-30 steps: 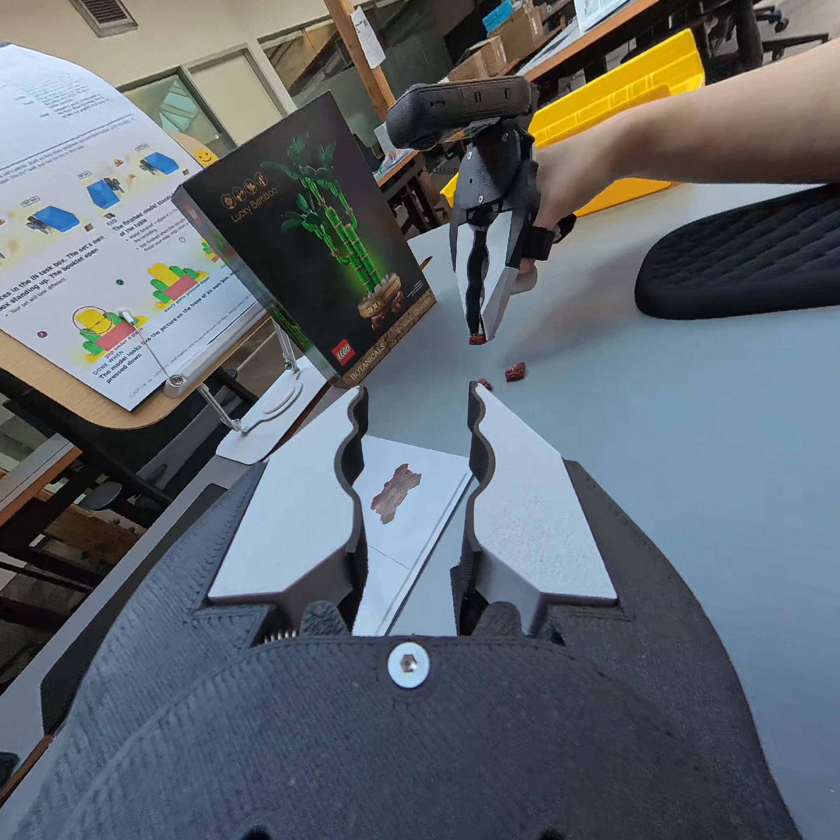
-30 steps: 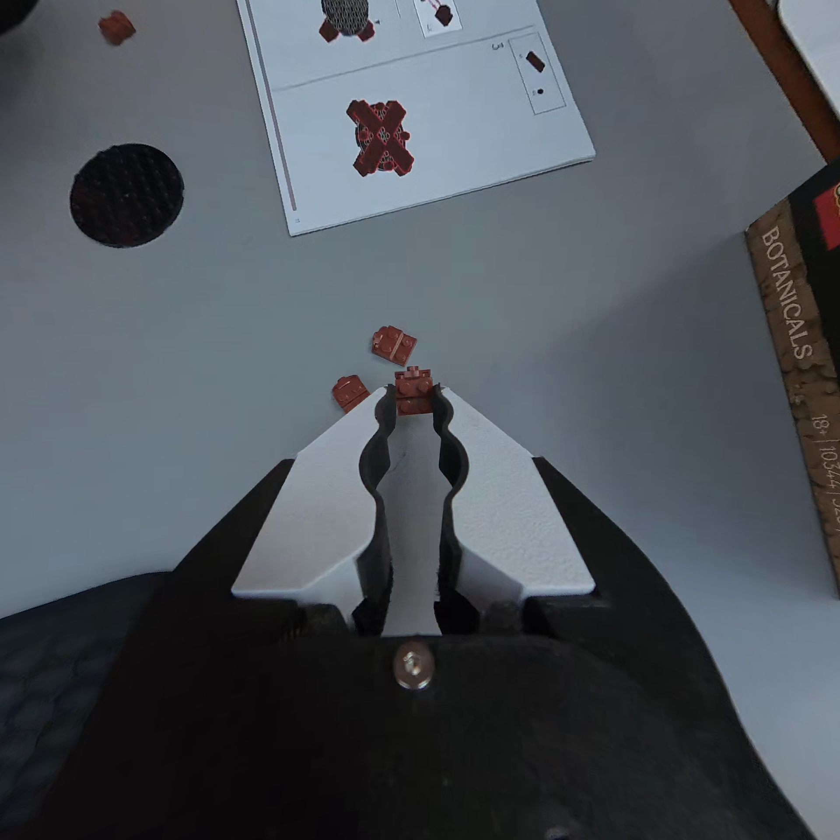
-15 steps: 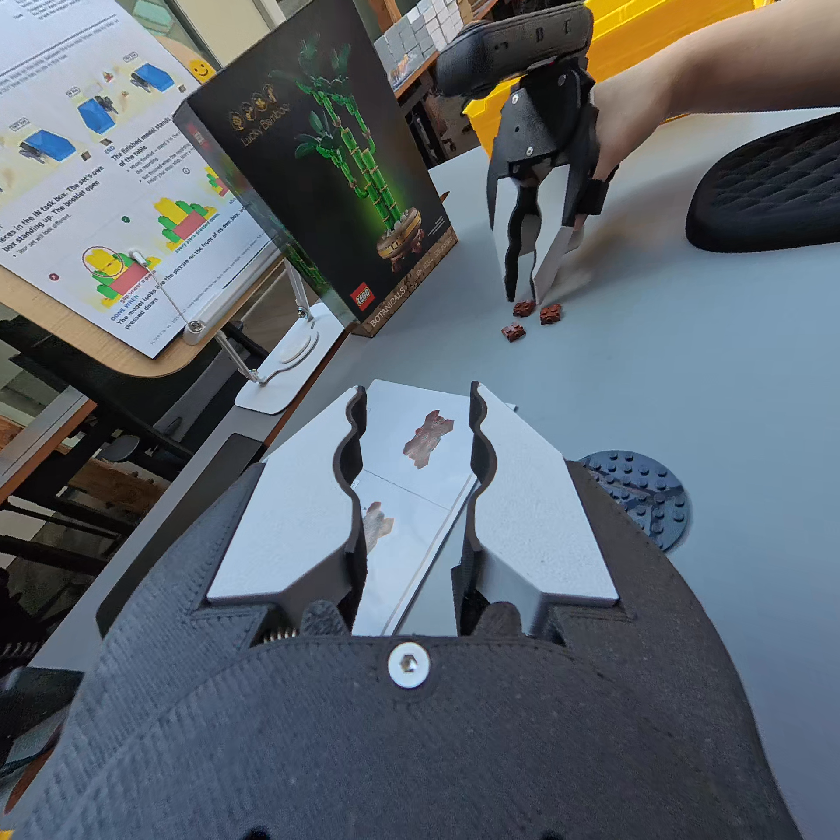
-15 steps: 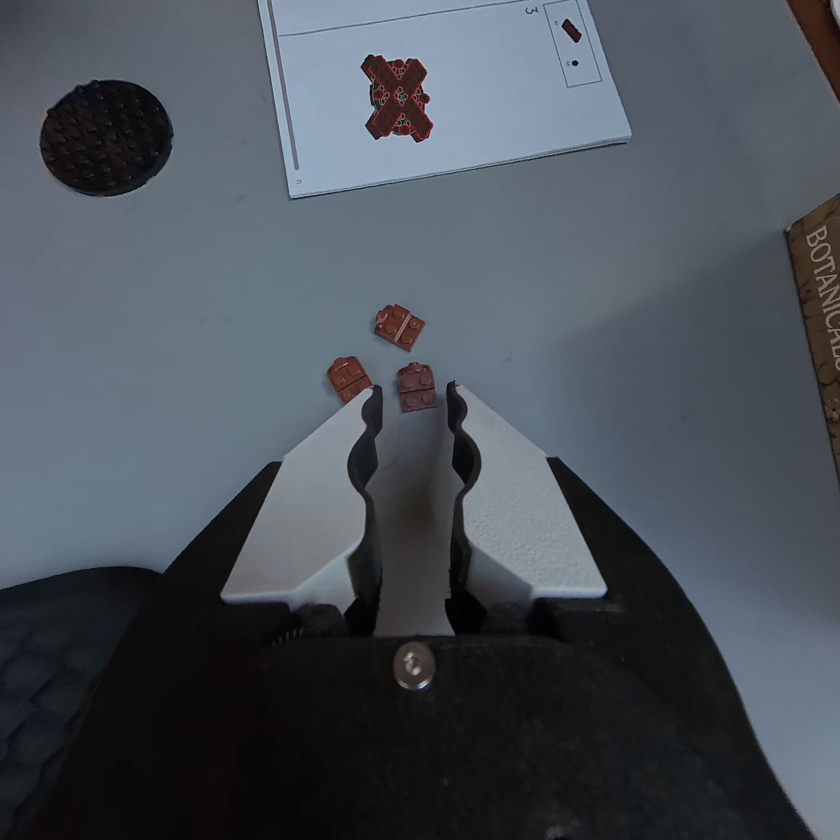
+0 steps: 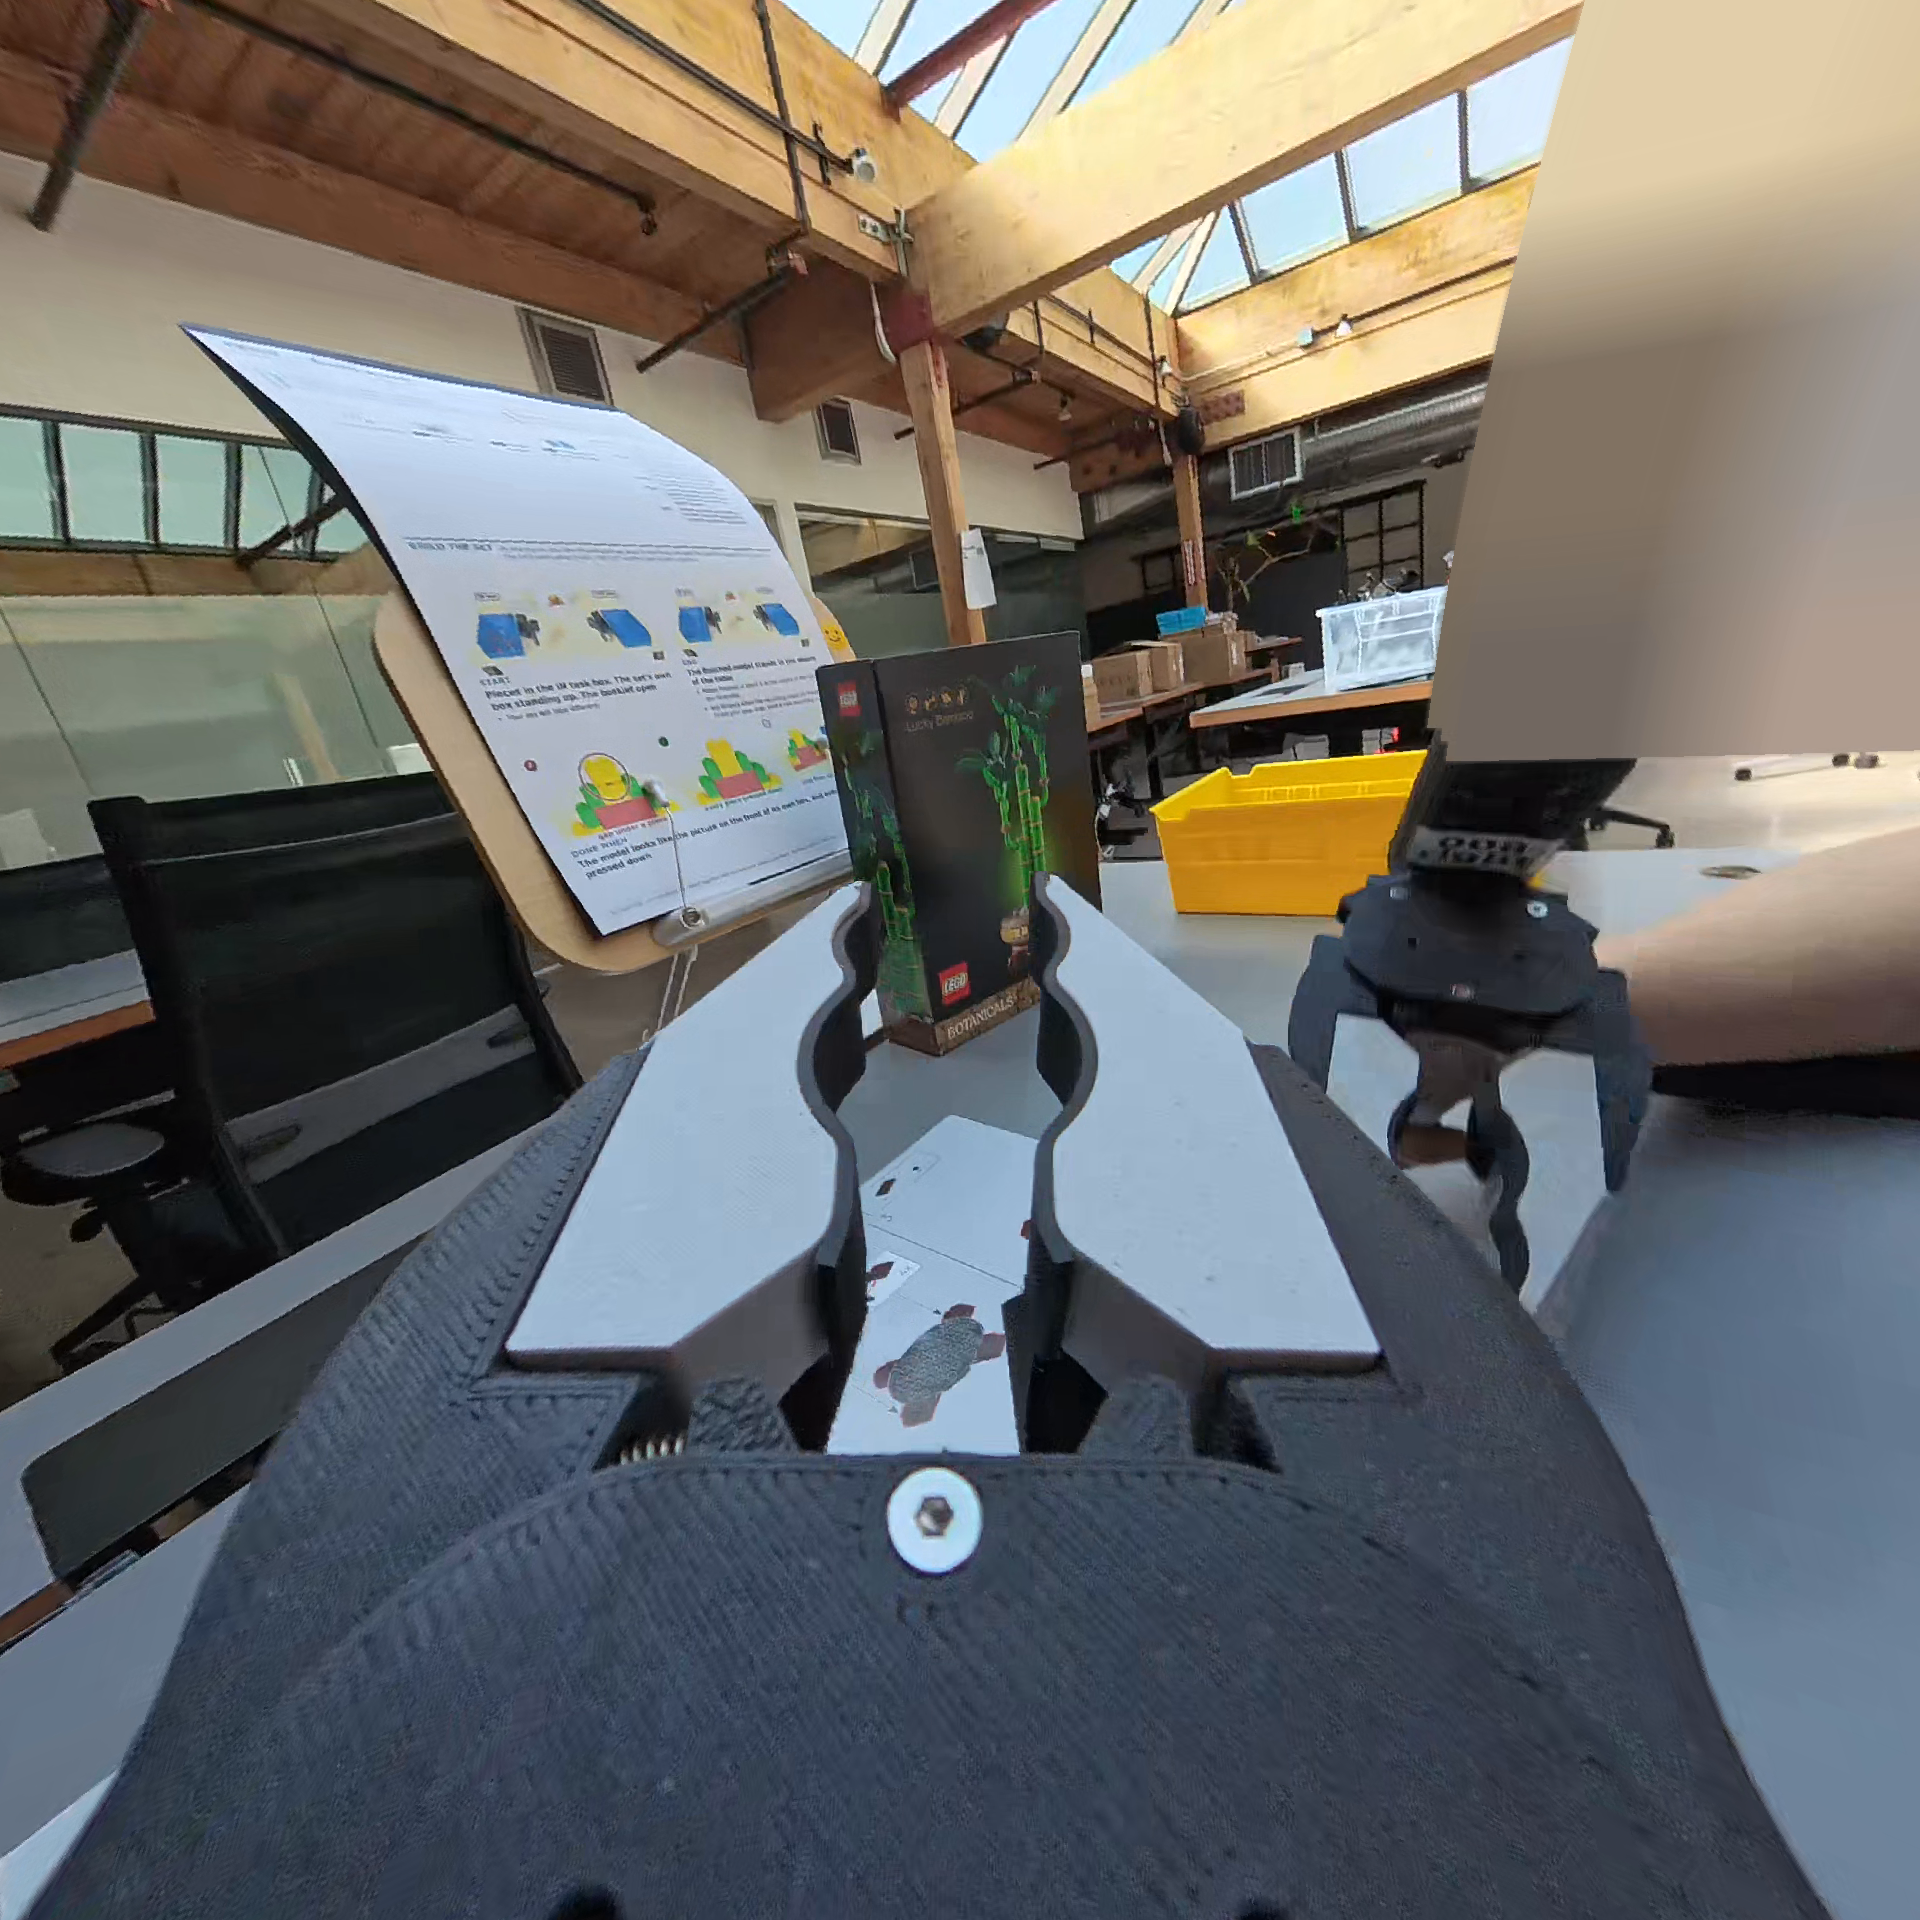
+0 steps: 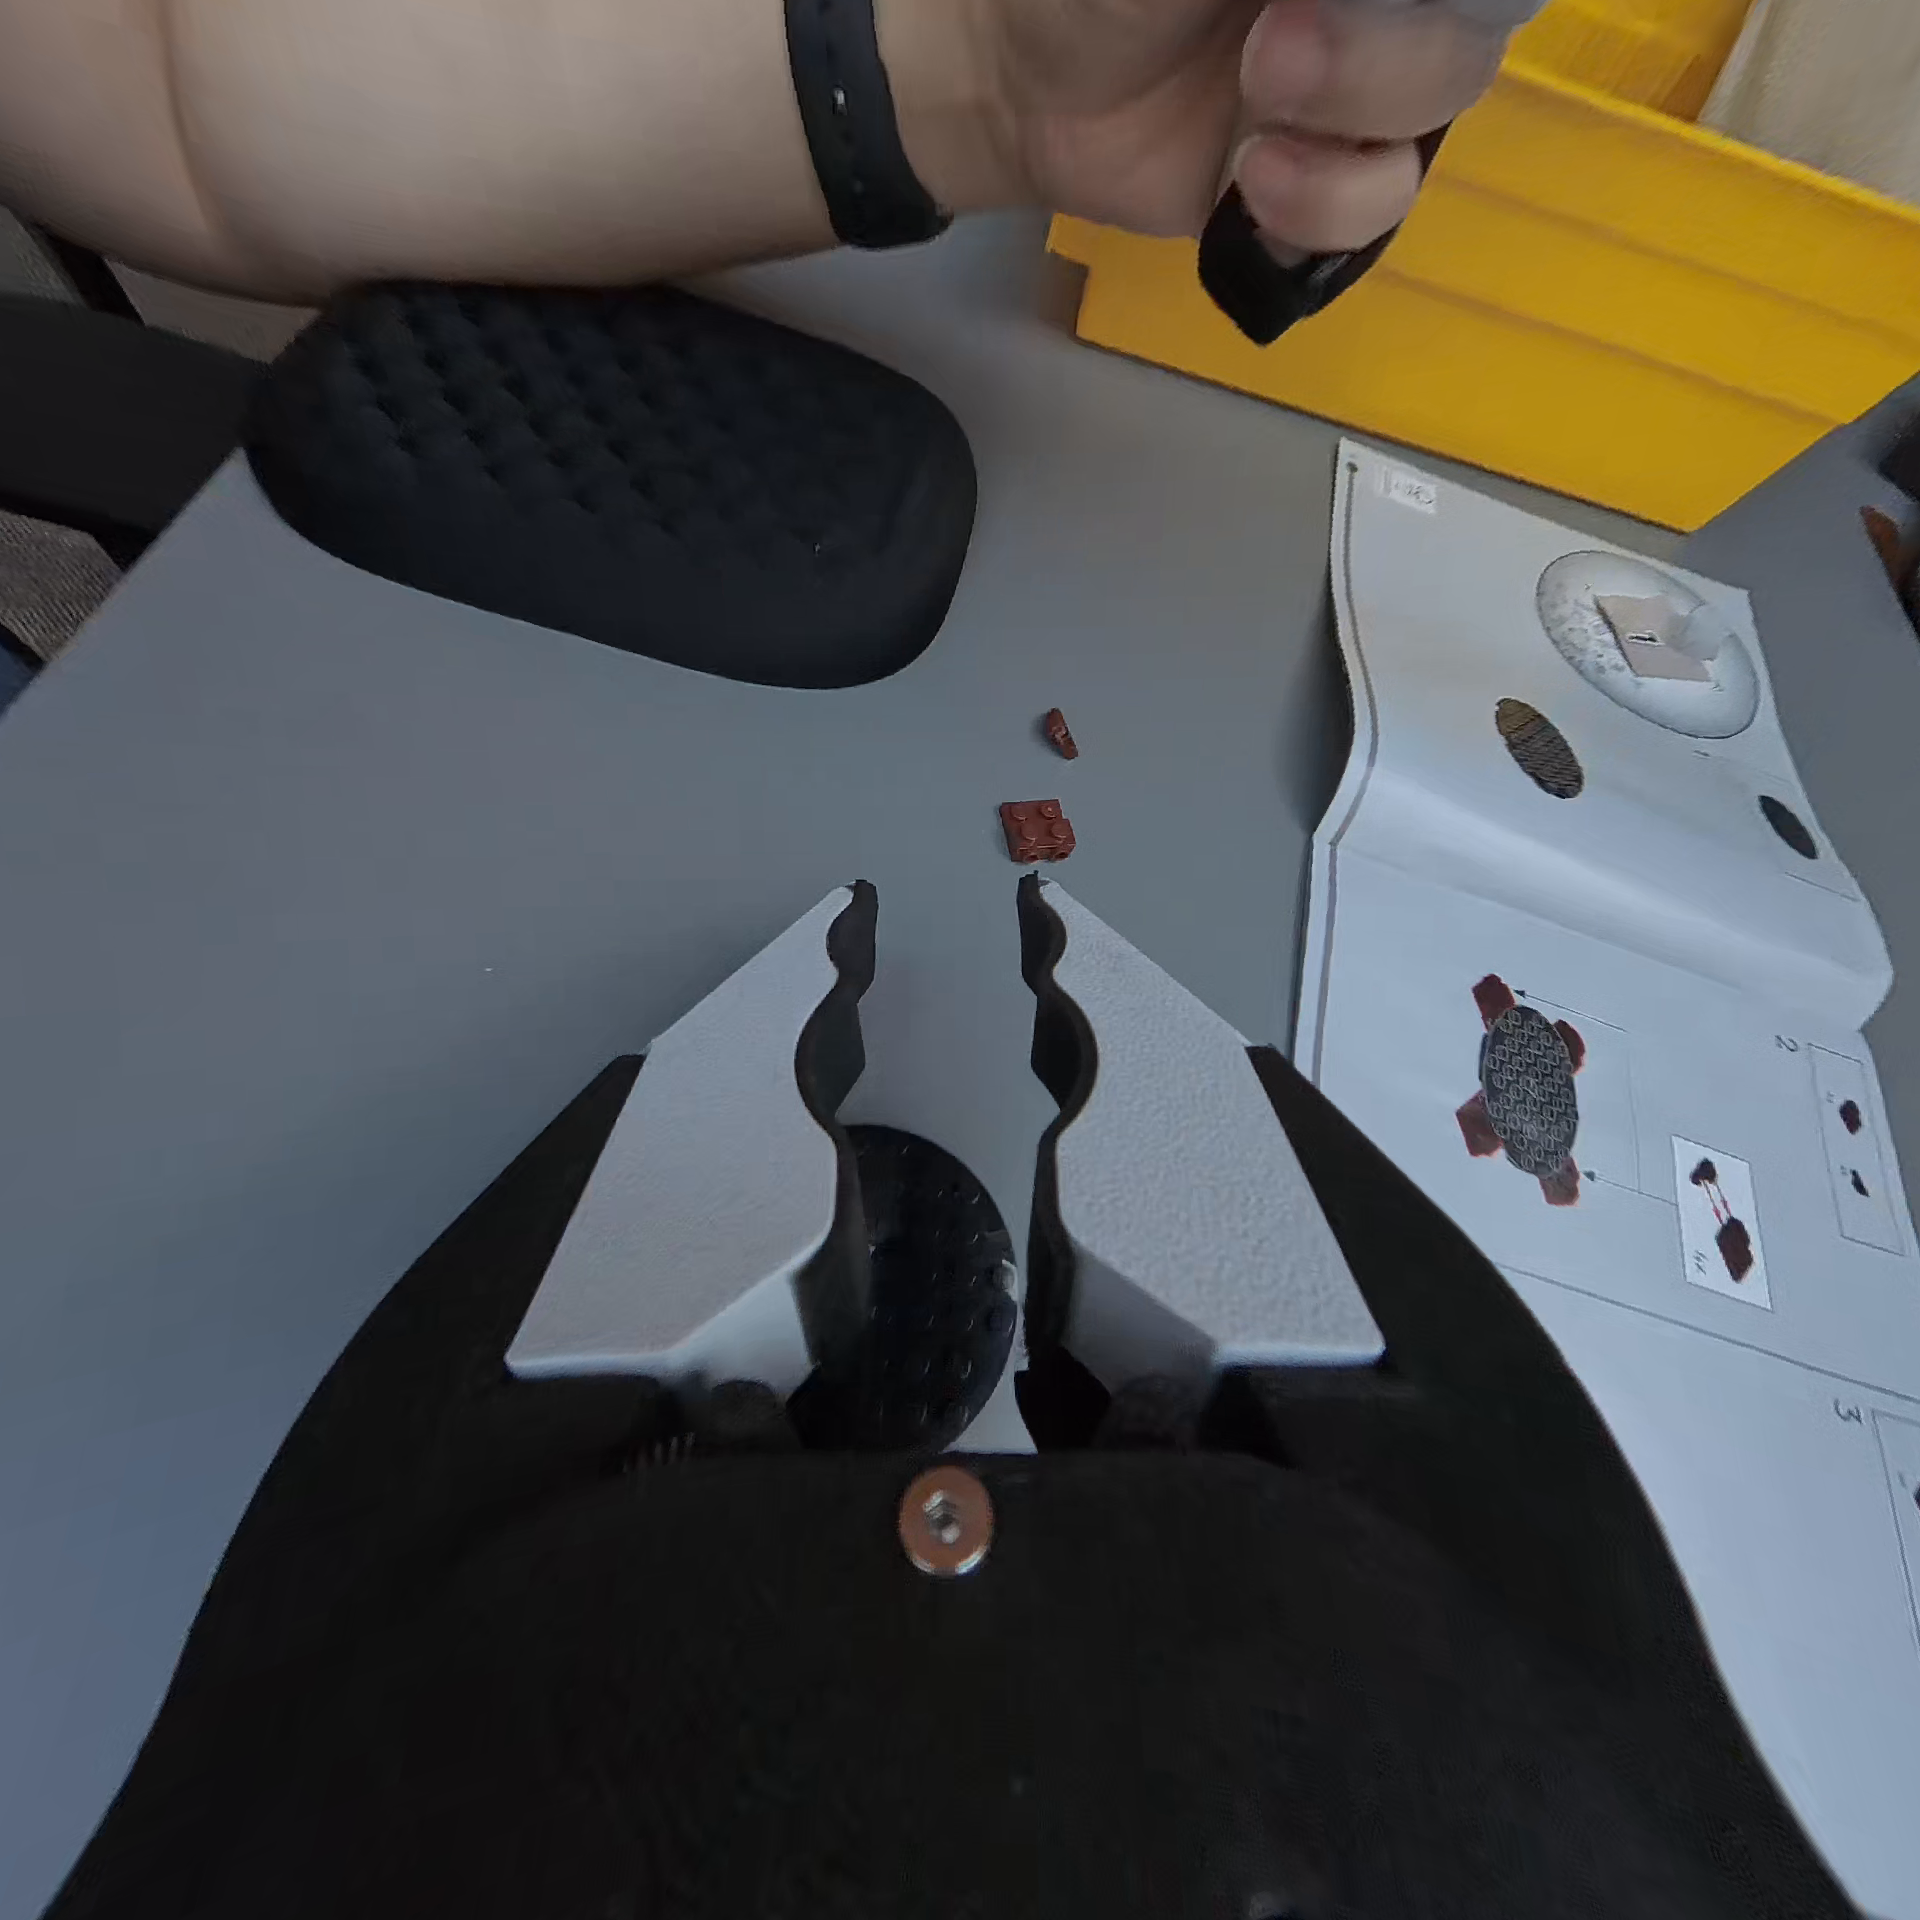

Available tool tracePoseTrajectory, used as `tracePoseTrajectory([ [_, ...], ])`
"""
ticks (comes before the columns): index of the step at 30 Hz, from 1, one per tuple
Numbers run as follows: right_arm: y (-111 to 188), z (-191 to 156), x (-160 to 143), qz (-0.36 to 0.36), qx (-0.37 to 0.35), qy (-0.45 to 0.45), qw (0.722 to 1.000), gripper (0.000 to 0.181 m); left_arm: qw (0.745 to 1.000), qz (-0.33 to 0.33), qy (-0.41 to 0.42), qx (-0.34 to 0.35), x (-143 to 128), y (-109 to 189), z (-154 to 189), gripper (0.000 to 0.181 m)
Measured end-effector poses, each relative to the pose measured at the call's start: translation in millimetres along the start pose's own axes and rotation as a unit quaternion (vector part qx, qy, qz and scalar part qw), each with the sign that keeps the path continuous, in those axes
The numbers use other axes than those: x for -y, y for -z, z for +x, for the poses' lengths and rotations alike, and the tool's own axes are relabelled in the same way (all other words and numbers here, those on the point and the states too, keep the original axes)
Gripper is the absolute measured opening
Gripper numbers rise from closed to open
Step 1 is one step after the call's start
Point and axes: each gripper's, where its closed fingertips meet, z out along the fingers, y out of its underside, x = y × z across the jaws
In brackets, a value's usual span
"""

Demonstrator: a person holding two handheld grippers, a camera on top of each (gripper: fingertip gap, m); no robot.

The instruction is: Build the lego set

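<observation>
My right gripper (image 6: 945, 891) is open and empty, low over the grey table (image 6: 416, 935). A small brown brick (image 6: 1037, 831) lies just past its right fingertip, and a second brown piece (image 6: 1060, 732) lies a little farther off. A black round studded plate (image 6: 925, 1278) lies on the table under the gap between its fingers. The open instruction booklet (image 6: 1558, 935) lies to the right. My left gripper (image 5: 951, 899) is open and empty, tilted up above the booklet (image 5: 935, 1236). The right gripper (image 5: 1496, 1174) shows blurred to its right.
The black lego box (image 5: 966, 821) stands upright behind the booklet. A yellow bin (image 5: 1278, 831) sits at the table's far side. A black padded cushion (image 6: 623, 488) lies on the table. A person's hand with a black wristband (image 6: 862, 125) is above it. A task sheet on a wooden stand (image 5: 623, 675) and a black chair (image 5: 312, 987) are at left. The grippers' ends are close to 20 centimeters from one another. My right gripper is the nearer one to the small brown brick (image 6: 1037, 831): about 6 centimeters, against 20 centimeters.
My right gripper opened and let go of the brown brick on the table, then swung round over the black round plate. My left gripper tilted up toward the room.
</observation>
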Motion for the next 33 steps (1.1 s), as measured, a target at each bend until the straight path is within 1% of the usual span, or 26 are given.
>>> tracePoseTrajectory([
  [2,-28,2,-9,-0.049,0.026,0.016,0.998,0.029,1.0,0.017,0.012,0.013,1,0,-4,0.025],
  [4,-45,12,-12,-0.069,0.022,0.029,0.997,0.03,0.999,0.022,0.025,0.018,-1,0,-7,0.025],
  [7,-54,19,-14,-0.074,0.037,-0.018,0.996,0.035,0.999,0.019,0.033,0.024,-4,1,-11,0.025],
  [8,-55,20,-16,-0.077,0.045,-0.031,0.996,0.027,0.999,0.019,0.035,0.026,-4,2,-13,0.024],
  [9,-52,15,-18,-0.083,0.066,-0.041,0.994,0.0,0.999,0.017,0.039,0.026,-5,2,-13,0.024],
  [11,-41,18,-22,-0.088,0.053,-0.049,0.994,0.0,0.998,0.011,0.051,0.024,-9,2,-15,0.021],
  [12,-31,20,-23,-0.081,0.04,-0.053,0.995,0.0,0.998,0.002,0.06,0.021,-13,2,-15,0.022],
  [15,10,21,-16,-0.022,0.012,-0.107,0.994,0.0,0.996,-0.035,0.082,0.013,-27,1,-17,0.024],
  [17,27,16,-3,0.026,0.003,-0.136,0.99,0.0,0.996,-0.04,0.078,0.015,-29,2,-19,0.025],
  [18,28,6,9,0.051,0.013,-0.13,0.99,0.001,0.996,-0.038,0.078,0.015,-28,2,-19,0.025],
  [19,23,-12,19,0.063,0.04,-0.11,0.991,0.012,0.996,-0.036,0.079,0.012,-29,2,-18,0.024],
  [21,8,-54,33,0.06,0.113,-0.045,0.991,0.019,0.996,-0.043,0.08,0.003,-33,0,-14,0.024],
  [22,-1,-64,32,0.046,0.124,-0.011,0.991,0.024,0.996,-0.049,0.077,-0.001,-36,-1,-12,0.024],
  [24,-17,-72,20,-0.007,0.141,0.035,0.989,0.033,0.996,-0.063,0.064,-0.01,-41,-4,-6,0.024],
  [25,-24,-70,16,-0.022,0.148,0.031,0.988,0.035,0.996,-0.069,0.058,-0.013,-43,-5,-3,0.024],
  [28,-34,-82,8,-0.063,0.198,-0.039,0.977,0.043,0.996,-0.074,0.052,-0.024,-44,-8,3,0.023],
  [29,-36,-85,3,-0.079,0.198,-0.041,0.976,0.042,0.995,-0.076,0.051,-0.027,-45,-8,5,0.023],
  [31,-42,-82,-3,-0.088,0.155,-0.015,0.984,0.04,0.995,-0.083,0.05,-0.028,-48,-9,6,0.023],
  [32,-46,-80,-1,-0.079,0.134,-0.02,0.988,0.039,0.994,-0.088,0.051,-0.03,-51,-10,6,0.023],
  [33,-49,-81,1,-0.08,0.128,-0.042,0.988,0.04,0.994,-0.094,0.051,-0.032,-53,-10,7,0.023],
])
